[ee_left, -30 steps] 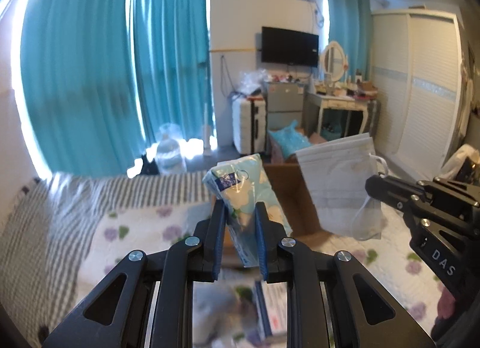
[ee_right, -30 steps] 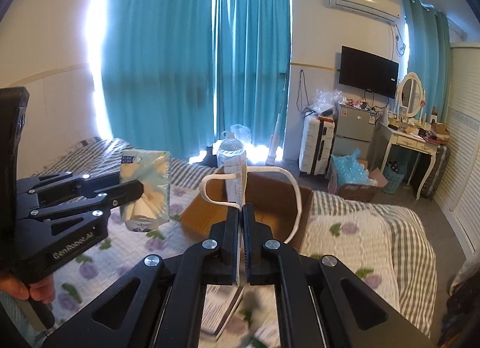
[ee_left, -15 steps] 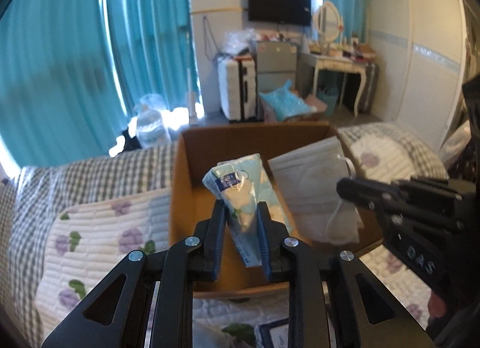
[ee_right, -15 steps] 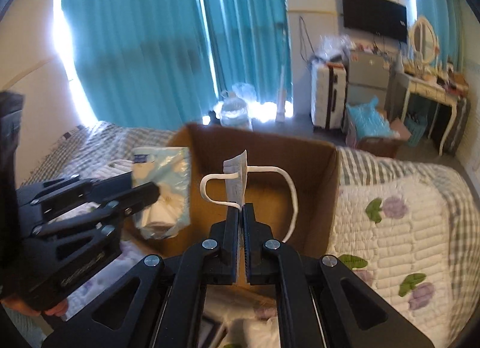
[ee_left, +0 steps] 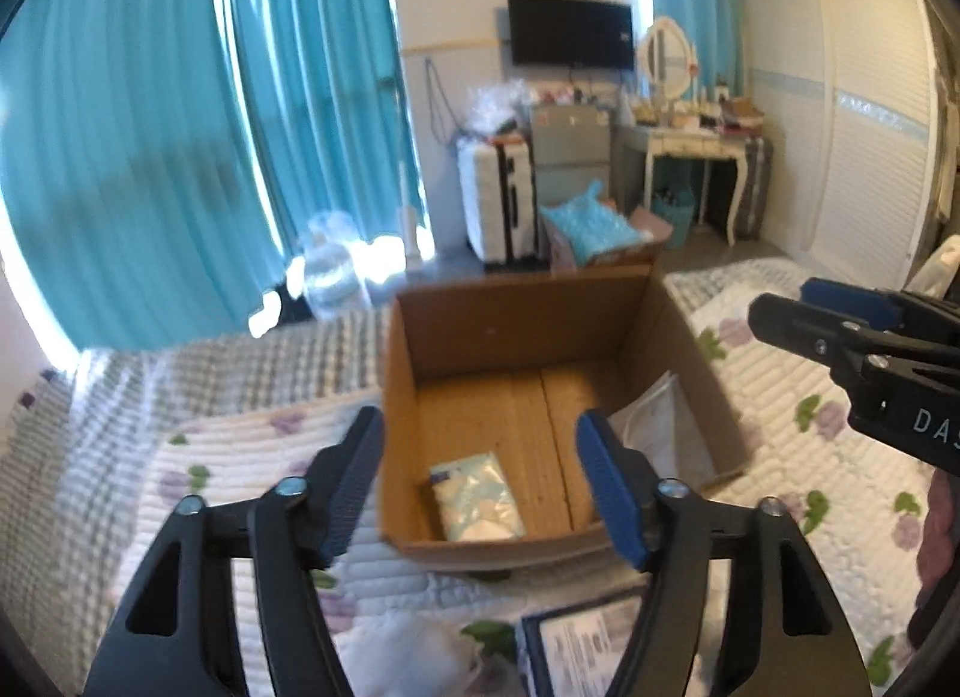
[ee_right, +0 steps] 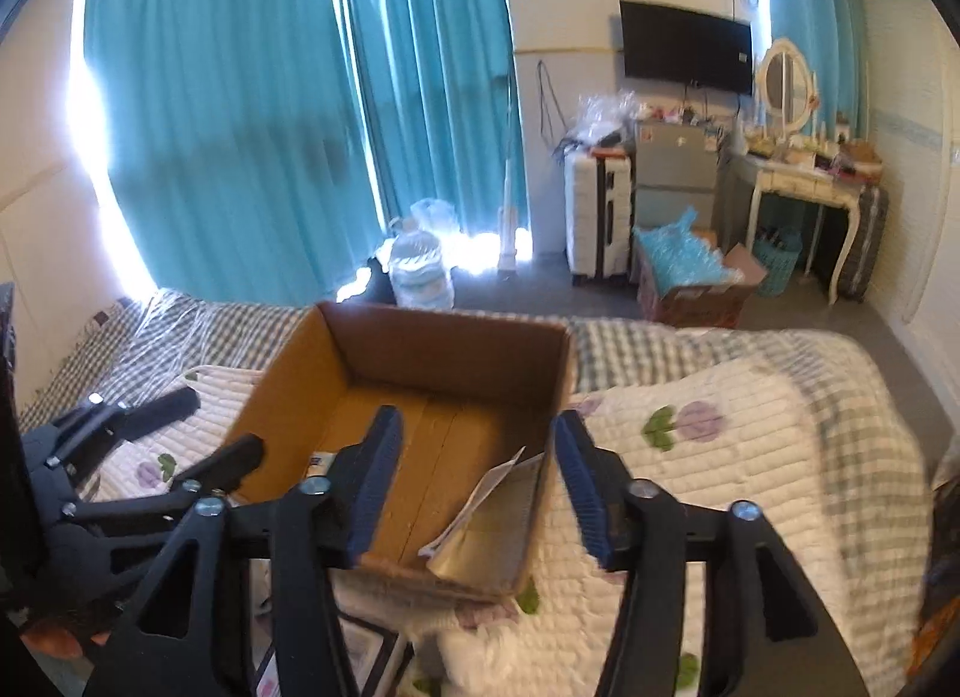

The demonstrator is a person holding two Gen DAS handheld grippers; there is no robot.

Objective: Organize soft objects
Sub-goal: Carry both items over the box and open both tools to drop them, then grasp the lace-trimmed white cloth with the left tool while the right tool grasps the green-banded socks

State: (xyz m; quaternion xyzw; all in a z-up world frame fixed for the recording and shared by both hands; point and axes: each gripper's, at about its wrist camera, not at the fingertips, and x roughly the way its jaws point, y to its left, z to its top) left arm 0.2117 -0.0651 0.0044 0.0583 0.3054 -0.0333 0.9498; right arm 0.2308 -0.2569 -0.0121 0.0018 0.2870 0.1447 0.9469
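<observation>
Both items, clamped above the box a second ago, now lie inside the cardboard box (ee_left: 516,331) on the bed (ee_left: 228,457): tissue pack (ee_left: 477,496) flat on its floor at the near left, face mask (ee_left: 657,427) leaning against the right wall. Left gripper (ee_left: 480,484) and right gripper (ee_right: 471,478), jaws just opened and now apart with nothing between them, hang over the box's near edge. Printed sheets (ee_left: 591,646) lie on the quilt nearer the camera.
</observation>
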